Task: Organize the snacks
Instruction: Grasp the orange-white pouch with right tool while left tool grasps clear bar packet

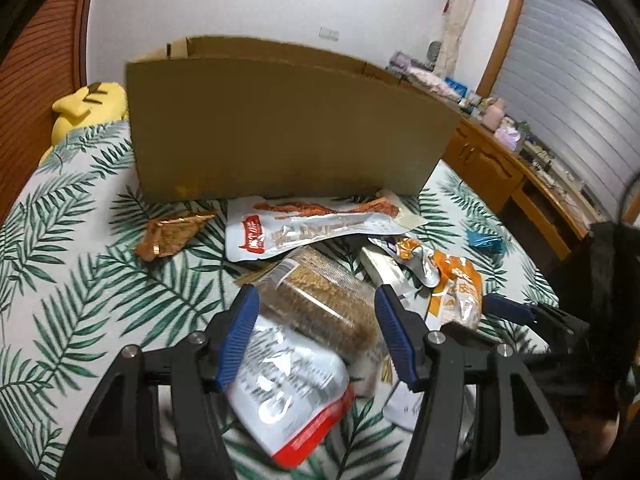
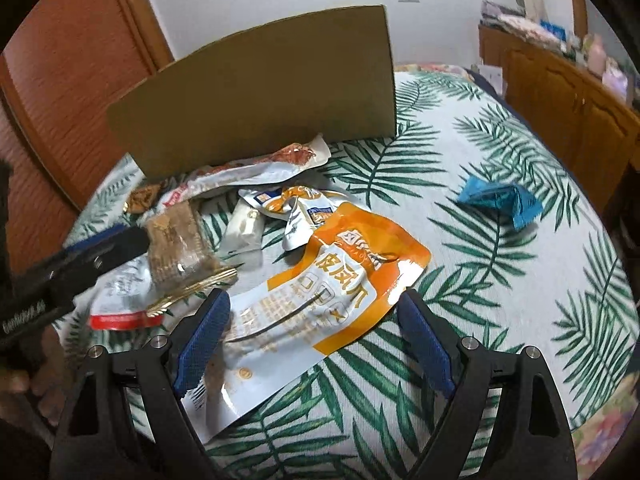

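Both wrist cams look steeply down along their claws, close over snack pile (image 1: 320, 272) ahead; both share cardboard box (image 2: 256, 92) beyond.

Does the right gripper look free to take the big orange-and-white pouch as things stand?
Probably yes. The right gripper is open, and the orange-and-white pouch lies uncovered between its fingers on the leaf-print cover; the left gripper works off to the side.

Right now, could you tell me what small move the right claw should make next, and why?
Probably lower the right claw and close it on the orange pouch: its jaws stand open astride the pouch, not gripping it, and the cardboard box waits just behind the pile.
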